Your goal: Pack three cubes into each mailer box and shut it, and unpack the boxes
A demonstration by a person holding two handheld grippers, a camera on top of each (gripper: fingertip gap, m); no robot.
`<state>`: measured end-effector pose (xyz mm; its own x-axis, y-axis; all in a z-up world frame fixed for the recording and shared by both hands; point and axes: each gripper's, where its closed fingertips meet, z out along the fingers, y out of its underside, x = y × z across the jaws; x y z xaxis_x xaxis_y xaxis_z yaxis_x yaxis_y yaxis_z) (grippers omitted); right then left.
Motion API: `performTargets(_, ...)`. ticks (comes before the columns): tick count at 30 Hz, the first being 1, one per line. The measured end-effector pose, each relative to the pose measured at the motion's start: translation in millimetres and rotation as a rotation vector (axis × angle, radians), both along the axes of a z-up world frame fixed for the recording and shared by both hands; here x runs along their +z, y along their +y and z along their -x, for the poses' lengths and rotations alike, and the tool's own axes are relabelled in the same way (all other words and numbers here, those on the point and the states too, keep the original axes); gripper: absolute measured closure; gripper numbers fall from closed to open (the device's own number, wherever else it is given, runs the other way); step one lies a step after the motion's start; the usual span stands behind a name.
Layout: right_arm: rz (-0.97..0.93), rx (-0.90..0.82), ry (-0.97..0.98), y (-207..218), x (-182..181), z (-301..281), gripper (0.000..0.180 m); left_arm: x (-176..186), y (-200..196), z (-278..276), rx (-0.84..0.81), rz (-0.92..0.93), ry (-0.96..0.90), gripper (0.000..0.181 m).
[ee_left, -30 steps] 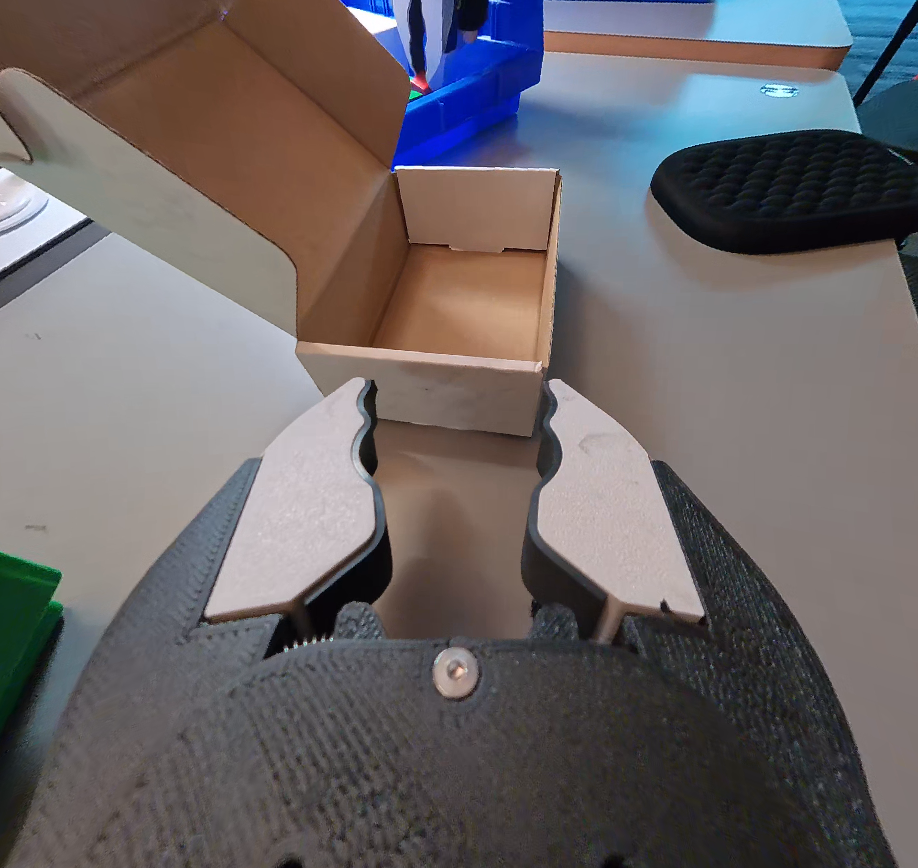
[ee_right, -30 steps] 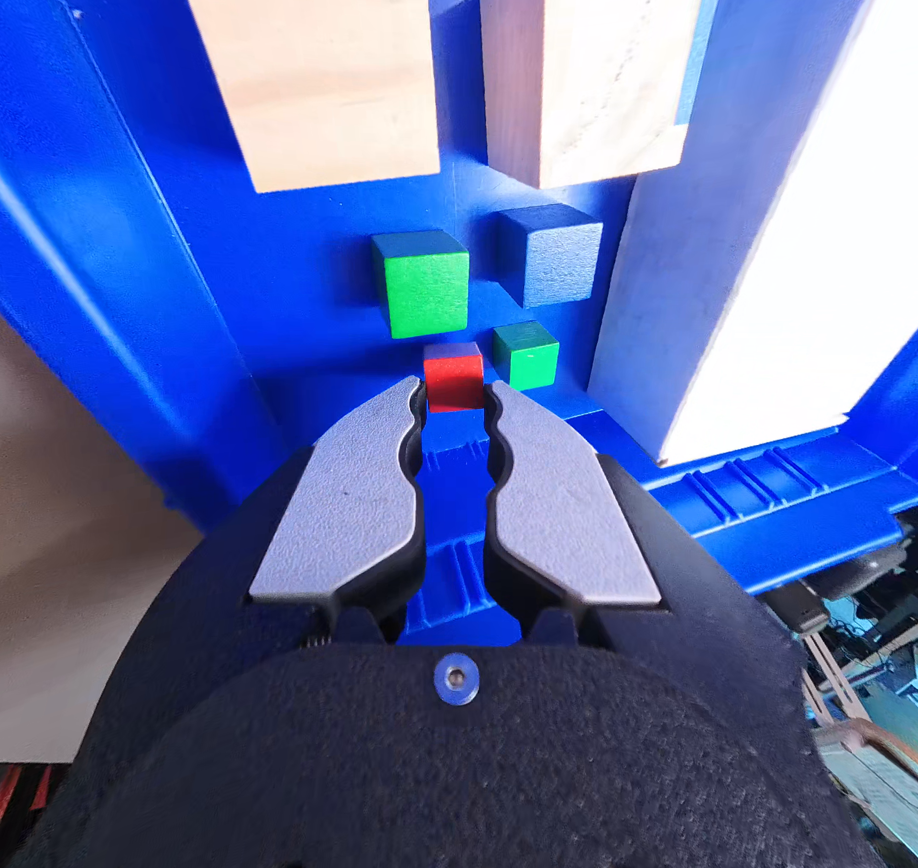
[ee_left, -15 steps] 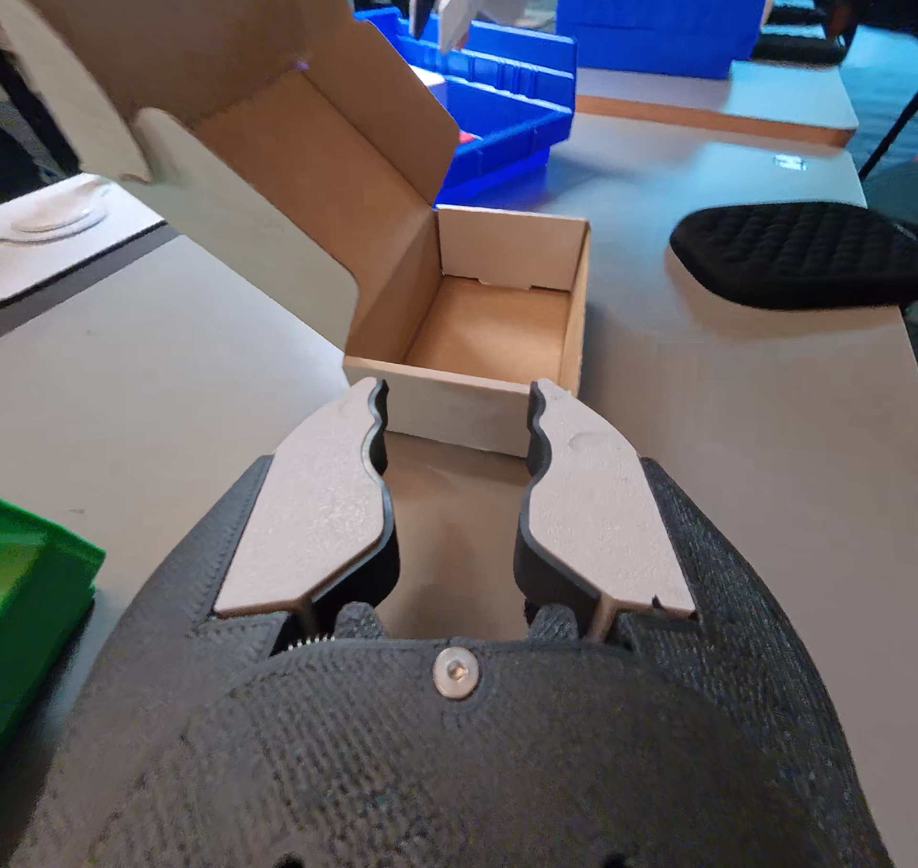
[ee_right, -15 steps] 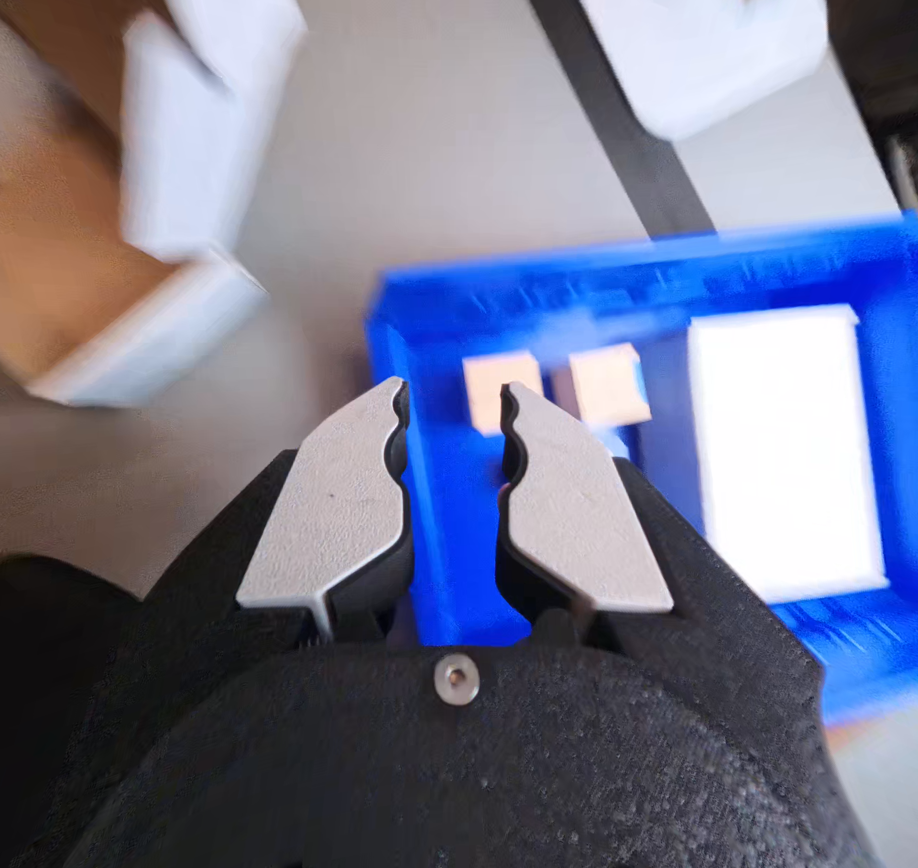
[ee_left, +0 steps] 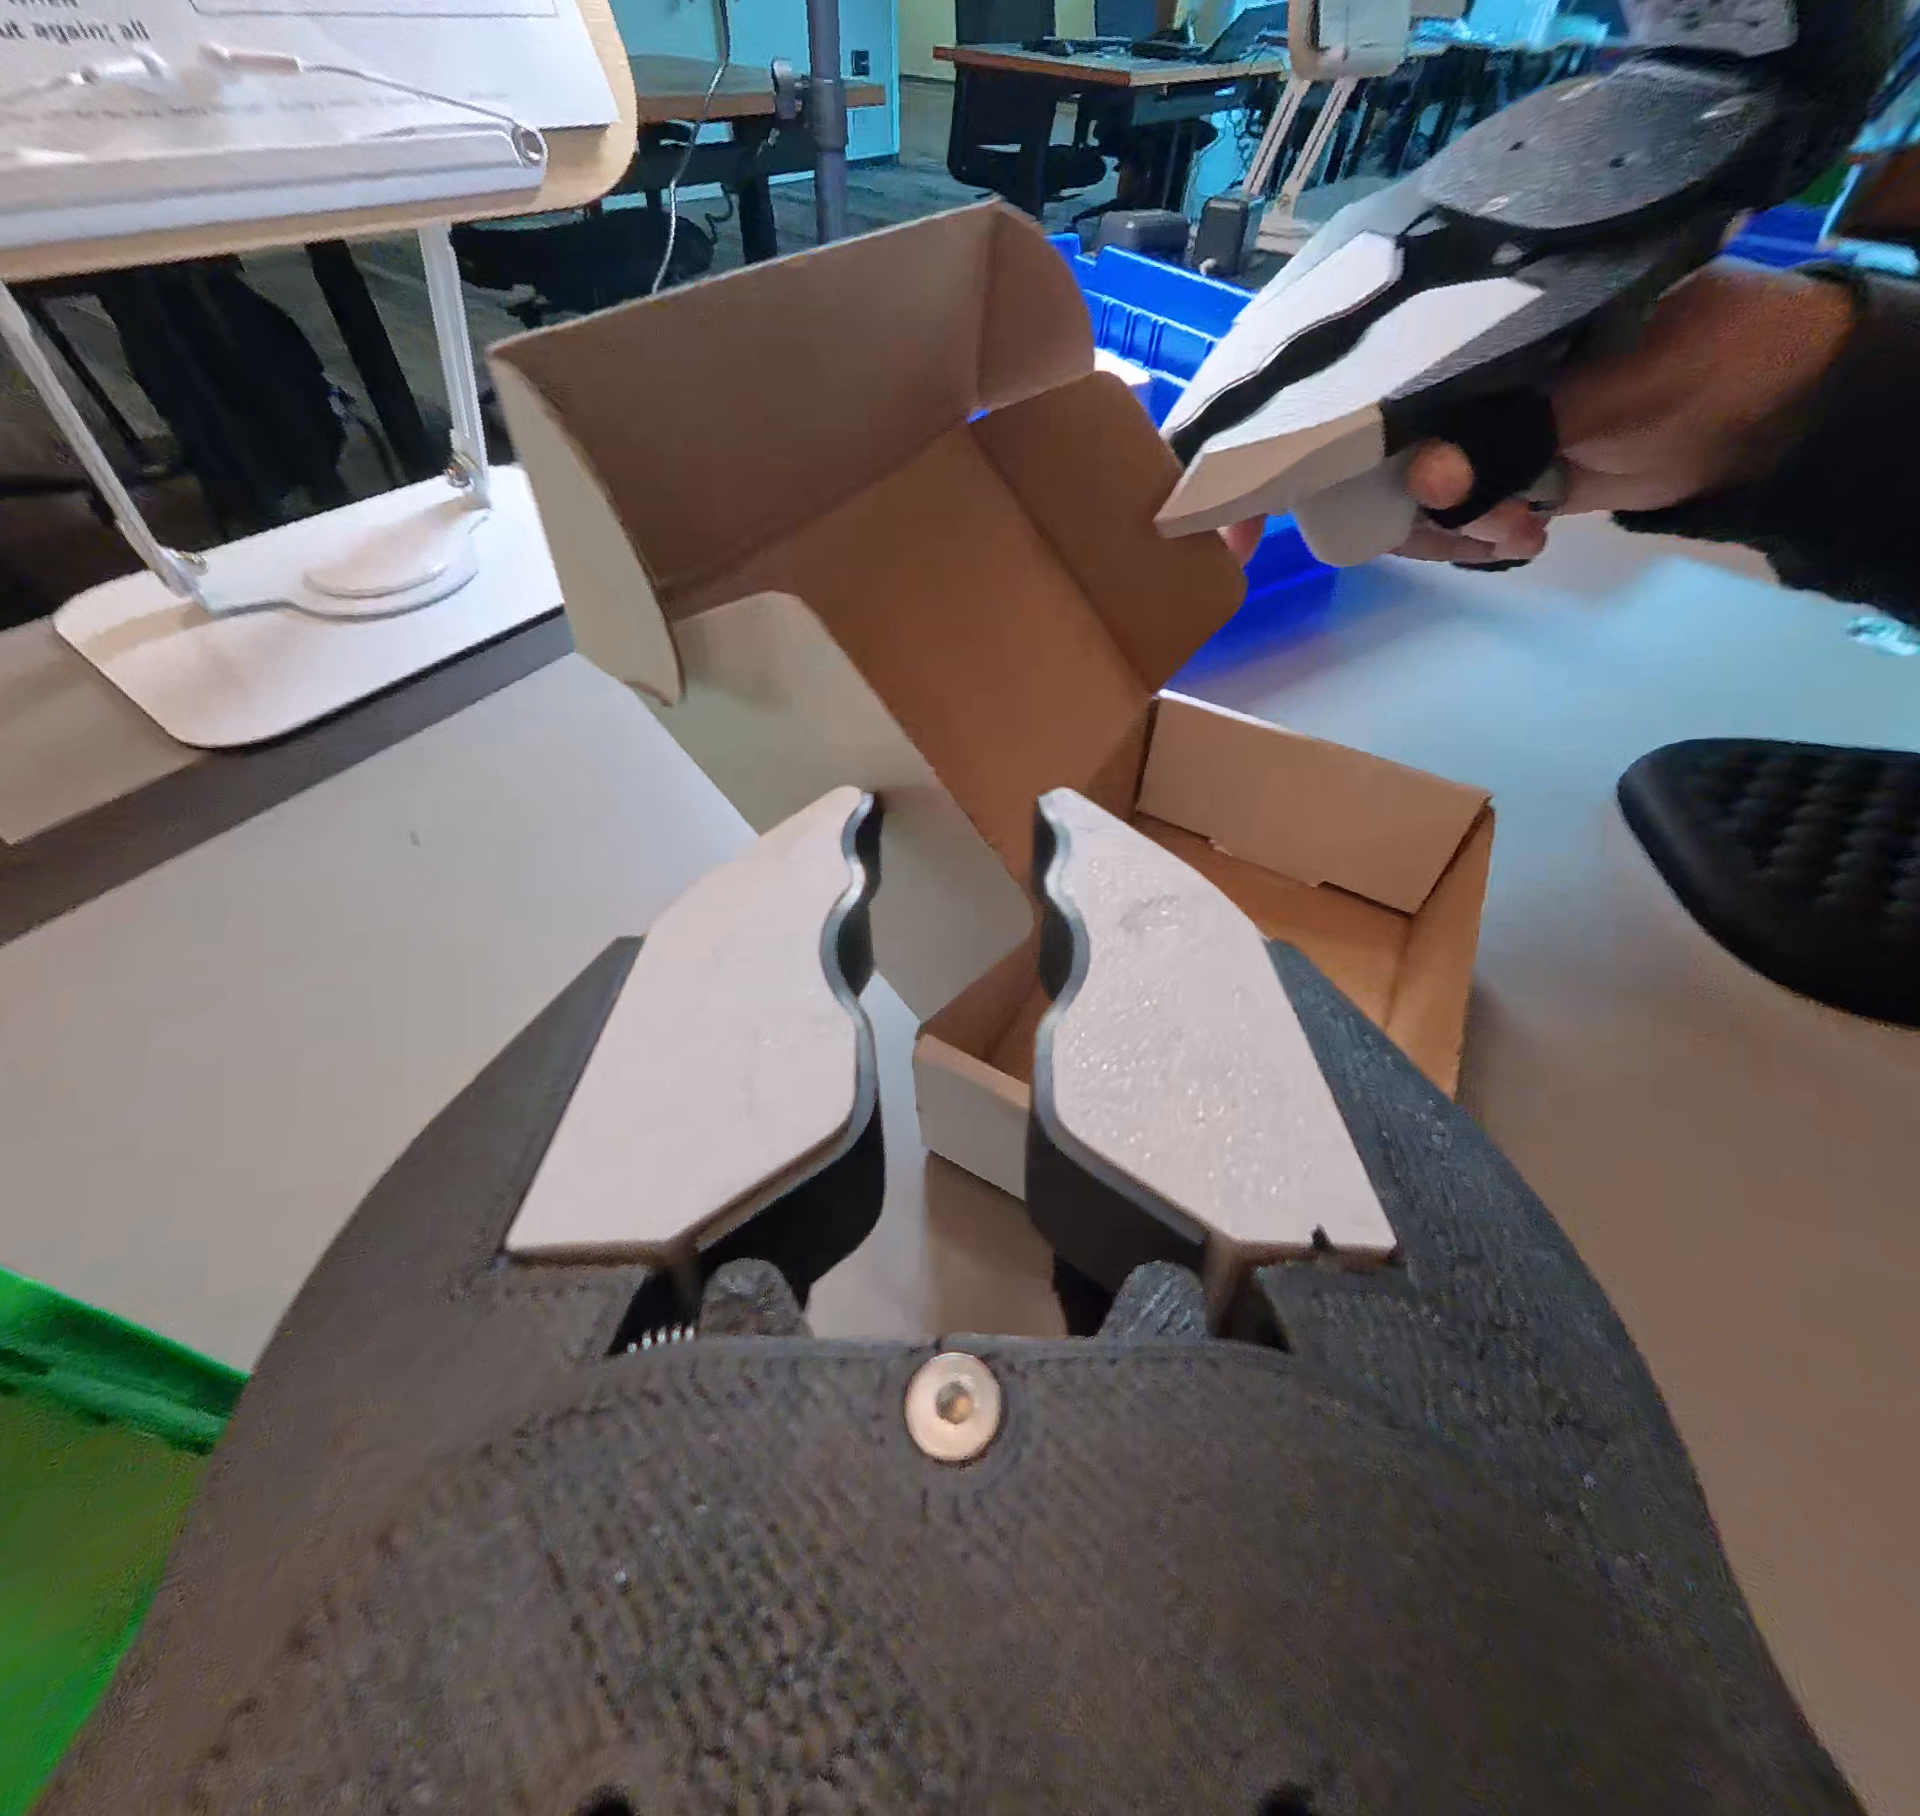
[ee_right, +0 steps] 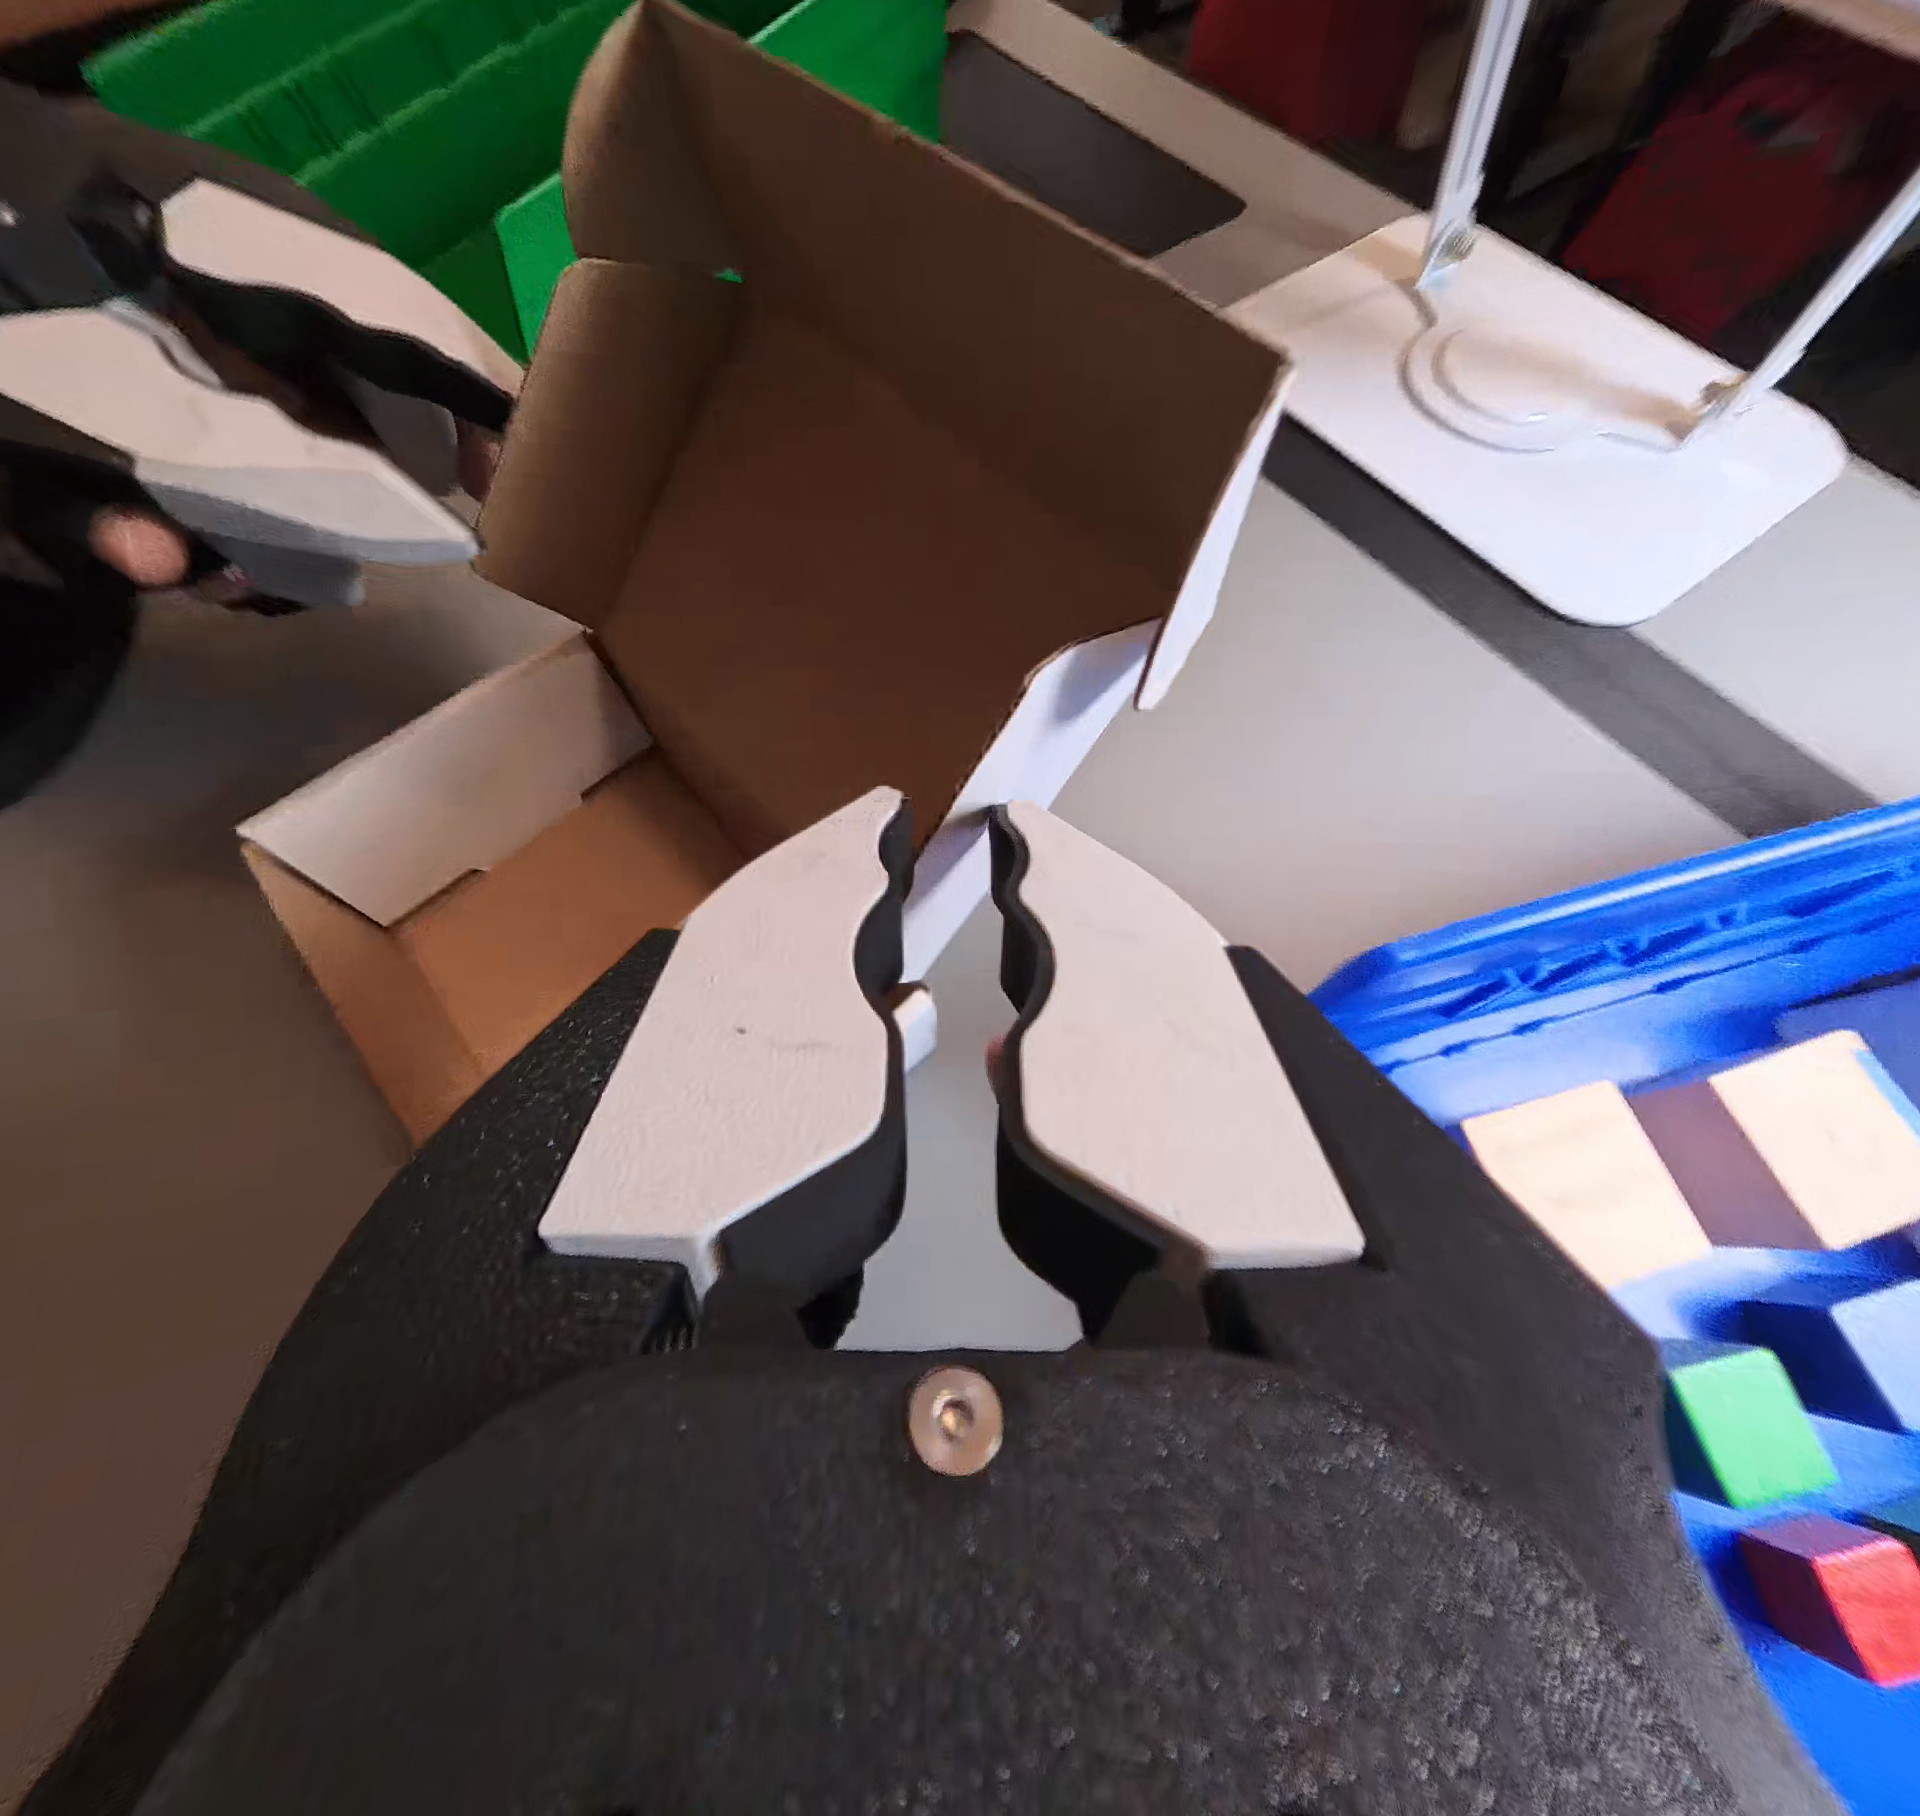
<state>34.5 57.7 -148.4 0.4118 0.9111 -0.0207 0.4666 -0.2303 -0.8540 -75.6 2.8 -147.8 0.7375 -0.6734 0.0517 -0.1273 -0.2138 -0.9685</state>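
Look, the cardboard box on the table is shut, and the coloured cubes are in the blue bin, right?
Not quite. The cardboard box is open, not shut: its lid stands up, as the right wrist view shows. The rest holds: the coloured cubes, such as the red cube and the green cube, are in the blue bin.

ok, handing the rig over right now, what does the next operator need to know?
Left gripper: open, empty, at the near corner of the mailer box.
Right gripper: jaws slightly apart, nothing clearly held, at the box's hinge side.
Box: on the table, lid standing open, no cubes in the visible part.
Cubes: red cube and green cube lie in the blue bin.
Done: box opened. Left: load three cubes, shut it.
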Motion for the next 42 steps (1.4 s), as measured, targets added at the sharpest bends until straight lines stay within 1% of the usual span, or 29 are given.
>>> performTargets(1, -0.050, 0.001, 0.002, -5, 1, -1, 0.166, 0, 0, 0, -0.002, -0.019, 0.019, 0.162)
performTargets(2, -0.104, -0.002, 0.004, -11, 2, -3, 0.166, 0, -2, 1, -0.012, -0.037, 0.029, 0.164)
performTargets(4, -0.219, -0.002, 0.001, -24, 2, -7, 0.165, 0, -10, 1, -0.051, -0.050, 0.034, 0.166)
performTargets(6, -0.277, 0.025, 0.006, -42, -1, -12, 0.164, -6, -18, 2, -0.088, -0.040, 0.052, 0.169)
performTargets(9, -0.275, 0.103, -0.002, -73, -16, -14, 0.164, -24, -37, 2, -0.180, 0.008, 0.118, 0.170)
performTargets(11, -0.240, 0.156, -0.041, -89, -31, -17, 0.162, -35, -47, 3, -0.230, 0.036, 0.144, 0.171)
performTargets(12, -0.214, 0.188, -0.058, -96, -37, -18, 0.158, -39, -52, 3, -0.266, 0.058, 0.144, 0.169)
performTargets(14, -0.218, 0.215, -0.048, -102, -38, -21, 0.153, -39, -65, 4, -0.342, 0.101, 0.122, 0.163)
performTargets(16, -0.174, 0.263, -0.063, -109, -37, -29, 0.142, -35, -70, 13, -0.359, 0.093, 0.125, 0.149)
performTargets(18, -0.226, 0.226, -0.053, -102, -27, -38, 0.132, -27, -69, 25, -0.325, 0.047, 0.136, 0.135)
performTargets(19, -0.257, 0.217, -0.041, -99, -21, -40, 0.125, -22, -69, 28, -0.314, 0.015, 0.136, 0.126)
performTargets(22, -0.303, 0.218, -0.042, -94, -9, -36, 0.107, 0, -67, 25, -0.306, -0.088, 0.136, 0.108)
performTargets(24, -0.368, 0.234, -0.066, -89, -2, -28, 0.099, 12, -68, 14, -0.322, -0.146, 0.150, 0.099)
performTargets(26, -0.410, 0.257, -0.063, -86, 7, -17, 0.094, 20, -70, 1, -0.351, -0.190, 0.164, 0.099)
performTargets(29, -0.428, 0.286, -0.065, -84, 8, -3, 0.097, 16, -76, -14, -0.387, -0.218, 0.216, 0.109)
performTargets(31, -0.443, 0.311, -0.123, -87, -5, -1, 0.104, 6, -82, -16, -0.397, -0.239, 0.270, 0.118)
performTargets(32, -0.442, 0.329, -0.166, -91, -14, -3, 0.108, -2, -87, -15, -0.419, -0.229, 0.299, 0.120)
performTargets(34, -0.436, 0.362, -0.258, -99, -32, -9, 0.113, -18, -99, -14, -0.466, -0.192, 0.350, 0.117)
performTargets(36, -0.391, 0.407, -0.334, -112, -50, -15, 0.115, -37, -111, -12, -0.511, -0.135, 0.408, 0.114)
performTargets(38, -0.382, 0.434, -0.391, -119, -67, -16, 0.114, -55, -118, -10, -0.533, -0.085, 0.475, 0.113)
performTargets(39, -0.402, 0.434, -0.412, -120, -73, -16, 0.110, -62, -120, -9, -0.539, -0.072, 0.500, 0.113)
performTargets(40, -0.437, 0.430, -0.415, -119, -74, -14, 0.108, -67, -121, -9, -0.543, -0.062, 0.518, 0.112)
performTargets(42, -0.446, 0.421, -0.432, -119, -74, -15, 0.108, -71, -121, -10, -0.531, -0.077, 0.544, 0.113)
